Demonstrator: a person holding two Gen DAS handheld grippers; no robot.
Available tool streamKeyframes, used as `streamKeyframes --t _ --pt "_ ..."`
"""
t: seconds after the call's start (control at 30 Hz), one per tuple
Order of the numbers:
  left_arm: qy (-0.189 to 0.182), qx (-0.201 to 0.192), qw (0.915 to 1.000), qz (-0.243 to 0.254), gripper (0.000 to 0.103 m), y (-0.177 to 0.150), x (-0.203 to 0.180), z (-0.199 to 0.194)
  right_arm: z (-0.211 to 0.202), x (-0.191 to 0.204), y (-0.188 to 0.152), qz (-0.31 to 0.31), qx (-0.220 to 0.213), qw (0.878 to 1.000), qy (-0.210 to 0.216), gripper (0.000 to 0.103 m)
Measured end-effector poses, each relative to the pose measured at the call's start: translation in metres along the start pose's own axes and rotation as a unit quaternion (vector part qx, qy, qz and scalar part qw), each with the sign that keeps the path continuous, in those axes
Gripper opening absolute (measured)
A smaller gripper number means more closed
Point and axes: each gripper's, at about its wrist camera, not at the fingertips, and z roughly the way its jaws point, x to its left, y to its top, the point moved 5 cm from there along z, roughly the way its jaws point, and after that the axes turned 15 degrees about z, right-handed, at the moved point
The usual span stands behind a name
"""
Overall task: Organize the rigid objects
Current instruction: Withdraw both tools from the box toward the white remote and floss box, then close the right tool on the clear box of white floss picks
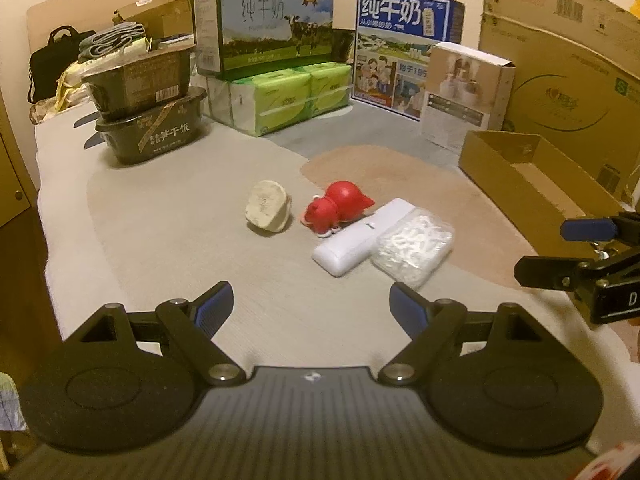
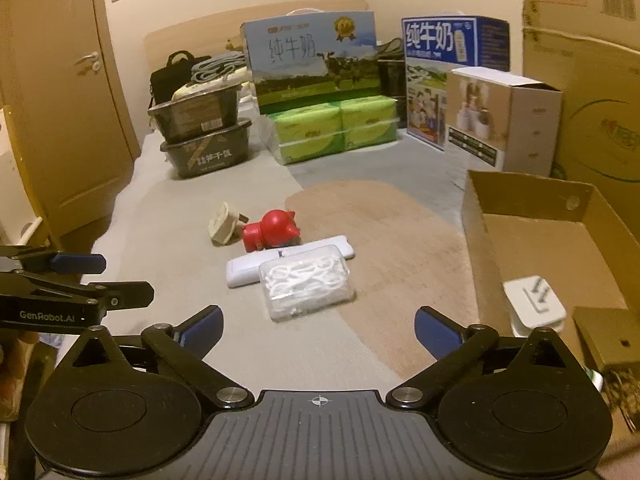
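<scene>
Rigid objects awaiting sorting lie in a loose cluster at mid-surface on what looks like a bed with a cream and tan cover (image 1: 168,216): a beige plug adapter (image 1: 267,210), a red toy figure (image 1: 335,208), a white oblong case (image 1: 362,236) and a clear plastic box of small white pieces (image 1: 414,246). The toy leans on the case, and the clear box touches the case's side; the adapter sits just beside the toy, apart from it. An open cardboard box (image 2: 536,200) stands to the right of the cluster, presumably as the collecting container, since a white charger plug (image 2: 534,306) already rests inside it next to a small brown carton (image 2: 610,340). Left hand-held gripper (image 1: 311,304): jaws apart, nothing between them, aimed down toward the cluster. Right hand-held gripper (image 2: 318,326): jaws spread wide and empty, with the clear box nearest ahead. Both are short of any item, an arrangement consistent with an approach for the next pick. Milk cartons (image 1: 262,20), tissue packs (image 1: 292,94) and stacked dark food tubs (image 1: 148,112) line the far side, well apart from the work.
</scene>
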Motion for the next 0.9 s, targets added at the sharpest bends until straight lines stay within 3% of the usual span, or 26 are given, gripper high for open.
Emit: streamKeyframes --t 0.5,0.9 --pt "-0.022 -0.020 0.9983 0.050 0.083 0.010 0.027 0.064 0.087 0.001 0.008 -0.051 0.032 0.998 0.015 0.102" --pt "-0.064 -0.010 0.9963 0.056 0.082 0.007 0.030 0.092 0.133 -0.001 0.000 -0.080 0.061 0.995 0.026 0.102"
